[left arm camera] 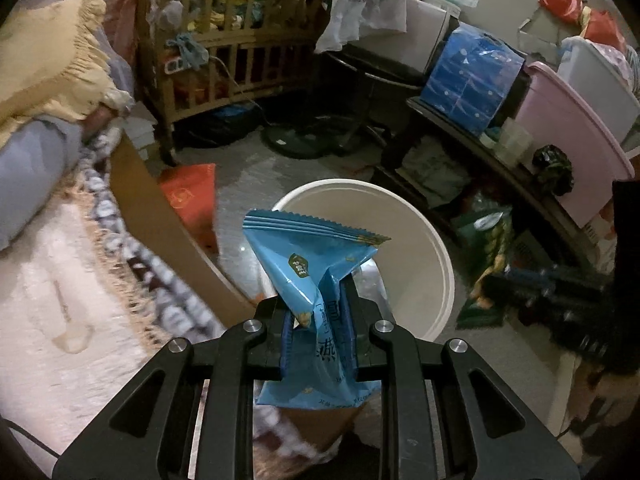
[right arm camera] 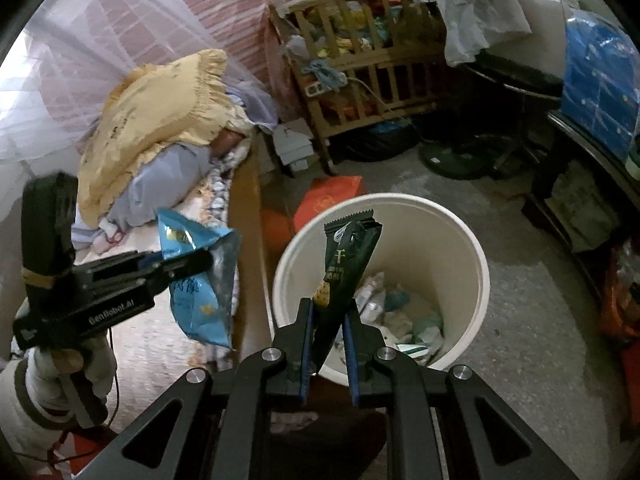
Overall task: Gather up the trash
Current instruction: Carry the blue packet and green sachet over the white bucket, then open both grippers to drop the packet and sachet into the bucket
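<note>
Two wrappers are nearing disposal: left hand-held gripper (left arm camera: 318,344) is grasping the blue wrapper (left arm camera: 312,256), right hand-held gripper (right arm camera: 329,330) is clenching the dark wrapper (right arm camera: 348,256); both are awaiting release into the part-filled bin (right arm camera: 472,280).

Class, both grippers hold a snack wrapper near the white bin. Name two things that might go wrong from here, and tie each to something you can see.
1. The left gripper holds the blue wrapper over the bed edge, beside the white bin, not above it; released now, it would probably miss.
2. The right gripper pinches the dark green wrapper only at its lower end, above the near rim; the light wrapper might fall outside.
</note>
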`<state>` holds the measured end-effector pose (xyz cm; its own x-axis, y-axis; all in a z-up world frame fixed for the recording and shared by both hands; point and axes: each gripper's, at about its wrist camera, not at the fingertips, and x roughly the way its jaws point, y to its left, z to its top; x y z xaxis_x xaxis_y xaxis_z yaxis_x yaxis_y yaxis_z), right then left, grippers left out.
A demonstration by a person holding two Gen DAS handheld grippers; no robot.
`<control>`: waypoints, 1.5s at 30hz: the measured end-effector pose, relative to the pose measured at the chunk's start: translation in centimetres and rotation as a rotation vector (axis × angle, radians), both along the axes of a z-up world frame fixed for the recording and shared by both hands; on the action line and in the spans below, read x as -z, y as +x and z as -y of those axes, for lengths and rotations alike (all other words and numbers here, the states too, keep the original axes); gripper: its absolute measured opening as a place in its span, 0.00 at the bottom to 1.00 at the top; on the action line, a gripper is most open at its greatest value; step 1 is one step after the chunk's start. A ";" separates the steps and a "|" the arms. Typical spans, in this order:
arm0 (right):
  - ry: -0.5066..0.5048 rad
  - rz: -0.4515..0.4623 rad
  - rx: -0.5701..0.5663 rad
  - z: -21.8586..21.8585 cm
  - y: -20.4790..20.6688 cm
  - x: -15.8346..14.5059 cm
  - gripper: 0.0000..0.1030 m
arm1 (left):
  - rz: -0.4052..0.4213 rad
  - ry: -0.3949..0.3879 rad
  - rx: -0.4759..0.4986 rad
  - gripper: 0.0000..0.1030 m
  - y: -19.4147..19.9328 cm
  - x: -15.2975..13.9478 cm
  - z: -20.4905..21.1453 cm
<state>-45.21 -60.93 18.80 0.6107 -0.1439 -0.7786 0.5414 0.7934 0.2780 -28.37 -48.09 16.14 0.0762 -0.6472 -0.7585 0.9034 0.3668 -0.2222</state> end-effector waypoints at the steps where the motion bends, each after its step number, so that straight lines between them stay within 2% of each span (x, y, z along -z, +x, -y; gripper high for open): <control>1: -0.003 -0.005 0.005 0.2 0.1 0.5 0.13 | -0.004 0.002 -0.002 0.18 -0.1 0.2 0.5; 6: -0.036 -0.035 0.027 0.9 0.6 2.8 0.13 | -0.013 0.002 -0.005 0.20 -0.3 1.8 3.0; 16: -0.051 -0.080 0.075 2.1 0.8 6.1 0.13 | -0.054 -0.024 0.028 0.33 -0.6 3.9 5.8; 26: -0.063 -0.088 0.114 3.0 0.4 6.7 0.17 | -0.076 -0.033 0.036 0.38 -0.3 4.9 6.3; 36: -0.070 -0.087 0.133 3.1 0.4 6.6 0.20 | -0.060 -0.042 0.043 0.53 -0.1 5.0 6.0; 40: -0.082 -0.069 0.147 3.1 0.2 6.3 0.42 | -0.035 -0.036 0.030 0.54 0.0 4.8 5.6; 45: -0.076 -0.058 0.151 2.7 -0.1 6.2 0.42 | 0.056 -0.034 -0.006 0.54 -0.6 4.0 4.4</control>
<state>-45.30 -63.59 12.65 0.5323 -0.2902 -0.7953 0.6694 0.7193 0.1856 -28.95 -52.50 12.15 0.1219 -0.6720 -0.7305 0.9125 0.3654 -0.1838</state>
